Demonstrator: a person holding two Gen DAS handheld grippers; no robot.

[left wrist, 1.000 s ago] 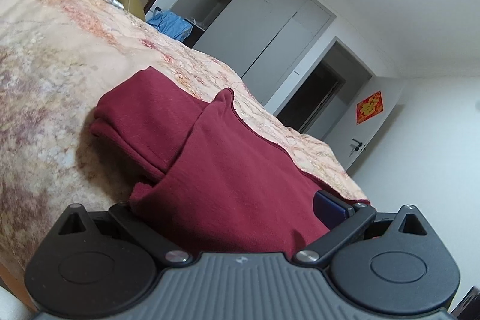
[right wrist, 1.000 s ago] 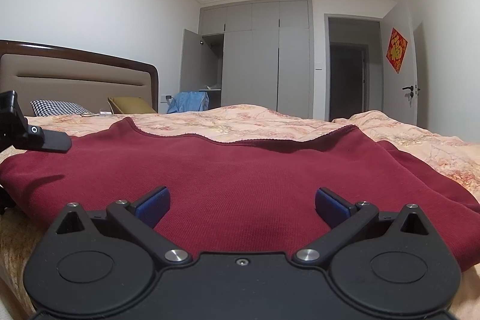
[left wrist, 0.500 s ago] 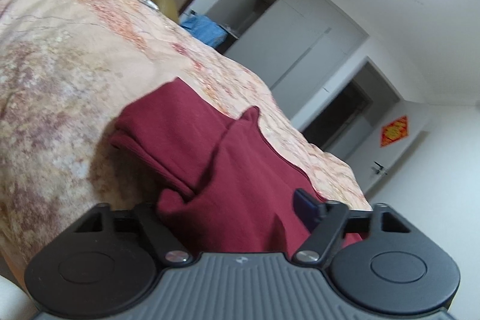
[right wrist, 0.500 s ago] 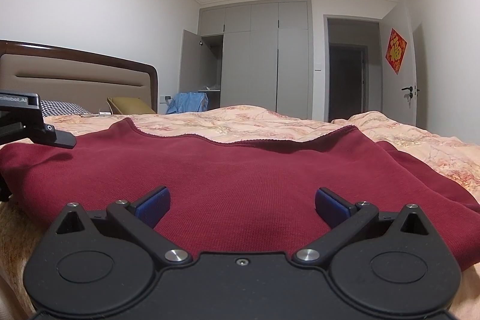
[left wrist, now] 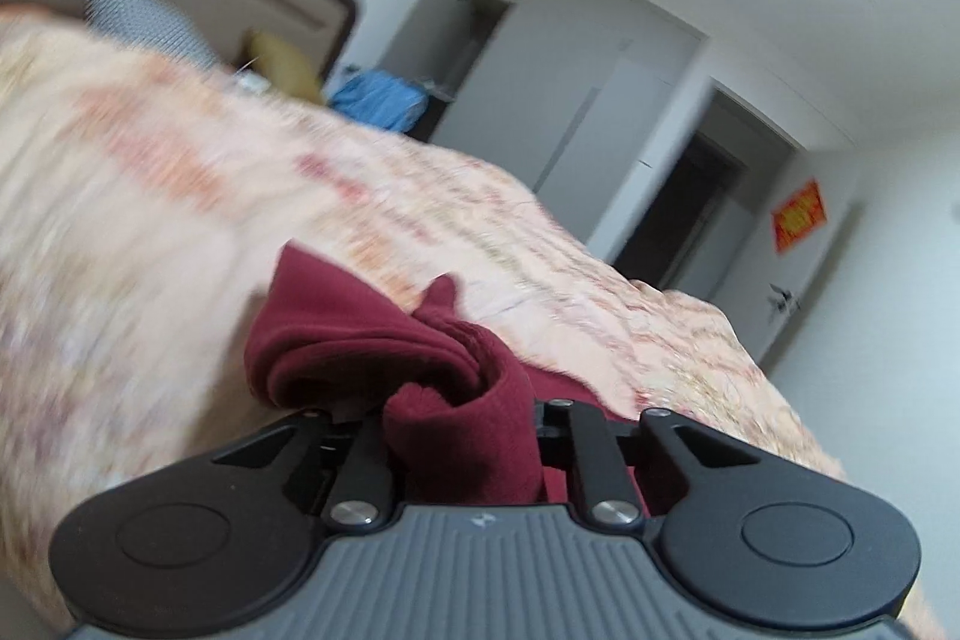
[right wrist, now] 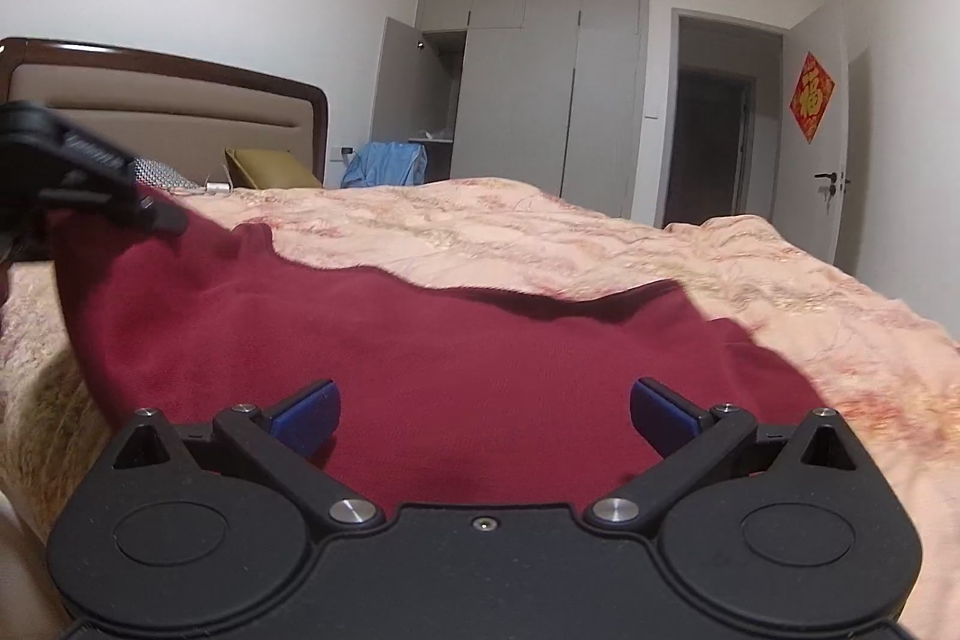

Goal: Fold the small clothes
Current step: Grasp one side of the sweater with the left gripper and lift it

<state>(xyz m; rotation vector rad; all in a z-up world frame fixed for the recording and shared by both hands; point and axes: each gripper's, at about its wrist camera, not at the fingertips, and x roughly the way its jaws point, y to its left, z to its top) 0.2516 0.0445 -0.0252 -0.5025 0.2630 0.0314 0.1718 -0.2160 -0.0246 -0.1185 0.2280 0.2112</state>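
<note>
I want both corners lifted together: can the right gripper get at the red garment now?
Probably yes: the right gripper is open, the red garment lies between its fingers, and nothing blocks it.

Floral bedspread [right wrist: 540, 232], padded headboard [right wrist: 168, 100], blue cloth [right wrist: 387, 163] by grey wardrobe [right wrist: 528, 82], red door hanging [right wrist: 811, 97].

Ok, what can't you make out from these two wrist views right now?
- Left gripper pads: left wrist view, buried in the bunched red garment.
- Garment's near hem: right wrist view, behind the right gripper body.
- Bedspread pattern: left wrist view, motion-blurred.
</note>
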